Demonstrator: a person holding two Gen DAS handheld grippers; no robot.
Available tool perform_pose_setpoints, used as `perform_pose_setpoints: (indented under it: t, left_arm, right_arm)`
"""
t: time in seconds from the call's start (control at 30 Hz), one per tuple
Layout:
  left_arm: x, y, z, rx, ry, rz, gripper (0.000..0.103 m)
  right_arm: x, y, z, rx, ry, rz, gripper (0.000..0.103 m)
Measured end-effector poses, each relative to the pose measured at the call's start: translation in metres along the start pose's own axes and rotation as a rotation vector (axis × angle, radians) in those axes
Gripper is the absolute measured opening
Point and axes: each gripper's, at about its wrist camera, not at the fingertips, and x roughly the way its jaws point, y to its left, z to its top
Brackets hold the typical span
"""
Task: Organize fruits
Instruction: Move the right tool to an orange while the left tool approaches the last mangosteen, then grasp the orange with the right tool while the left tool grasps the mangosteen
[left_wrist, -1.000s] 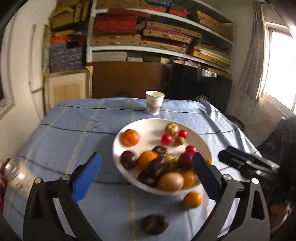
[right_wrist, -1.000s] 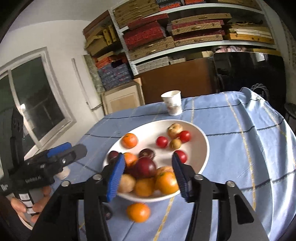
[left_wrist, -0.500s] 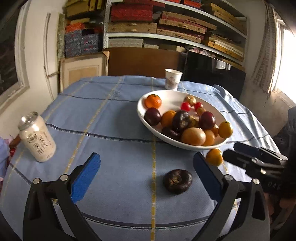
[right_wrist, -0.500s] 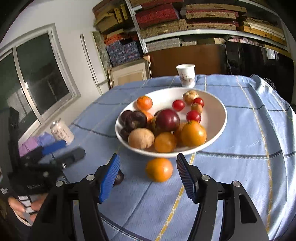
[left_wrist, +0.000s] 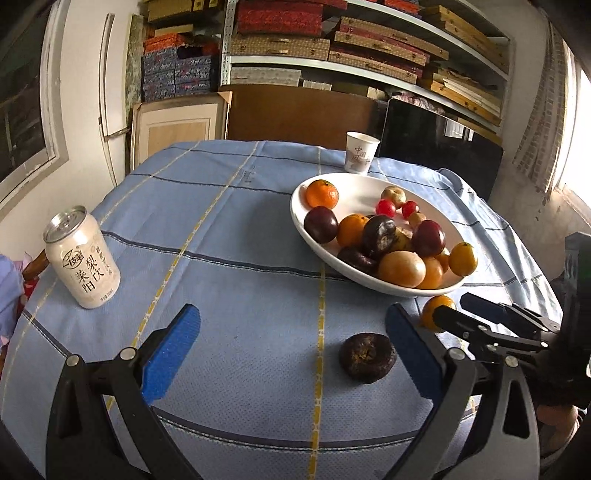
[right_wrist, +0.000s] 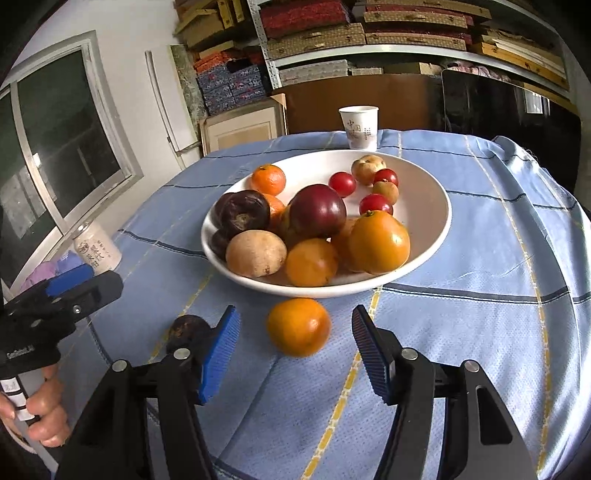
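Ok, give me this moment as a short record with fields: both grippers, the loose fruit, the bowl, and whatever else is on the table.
left gripper: jaws open, empty
right gripper: jaws open, empty, loose orange ahead of the gap
loose orange: on the cloth, just outside the bowl's near rim
dark wrinkled fruit: on the cloth, apart from the bowl
white bowl: holds oranges, dark plums, small red fruit, brown fruit
drink can: upright, table's left side
paper cup: upright, behind the bowl

Wide-open left tool over blue tablecloth, dark fruit beside right pad.
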Motion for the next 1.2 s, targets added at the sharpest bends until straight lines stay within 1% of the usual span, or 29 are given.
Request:
perform_pose_setpoints:
  t: [0.1,0.3,0.43,0.73,0.87,0.9,0.97,1.03,1.1,1.17,1.2]
  left_arm:
    - [0.001,0.002,0.001,-0.011,0.004,0.001,0.098]
    - [0.003,0.003,0.000,-0.022,0.015,-0.009,0.098]
    - [0.003,0.002,0.000,-0.021,0.012,-0.003,0.098]
    - [0.003,0.003,-0.001,-0.024,0.017,0.001,0.098]
    - [0.004,0.004,-0.001,-0.028,0.020,0.003,0.098]
    - [0.004,0.004,-0.001,-0.030,0.021,0.002,0.098]
    - [0.004,0.005,-0.001,-0.034,0.021,0.002,0.098]
    - [0.004,0.006,-0.002,-0.037,0.023,0.002,0.098]
    - [0.005,0.006,-0.002,-0.039,0.031,-0.005,0.098]
    - [0.008,0.004,-0.004,-0.028,0.050,-0.025,0.098]
    - [0.011,0.001,-0.006,-0.005,0.070,-0.046,0.098]
  right_arm:
    - [0.006,0.002,0.001,-0.011,0.018,-0.006,0.055]
    - [0.012,0.001,0.003,-0.004,0.029,-0.024,0.054]
    - [0.017,0.002,0.003,-0.012,0.049,-0.030,0.051]
    - [0.020,0.000,0.002,0.001,0.064,-0.042,0.050]
    - [0.023,-0.001,0.002,0.006,0.078,-0.034,0.049]
    - [0.023,0.000,0.001,0.000,0.079,-0.036,0.048]
    - [0.023,0.003,0.002,-0.015,0.078,-0.028,0.040]
    - [0.022,0.005,0.001,-0.025,0.072,-0.040,0.040]
    - [0.018,0.002,0.001,-0.011,0.067,-0.032,0.040]
    - [0.008,-0.004,0.001,0.012,0.047,-0.033,0.040]
    - [0.000,-0.007,0.002,0.021,0.027,-0.033,0.040]
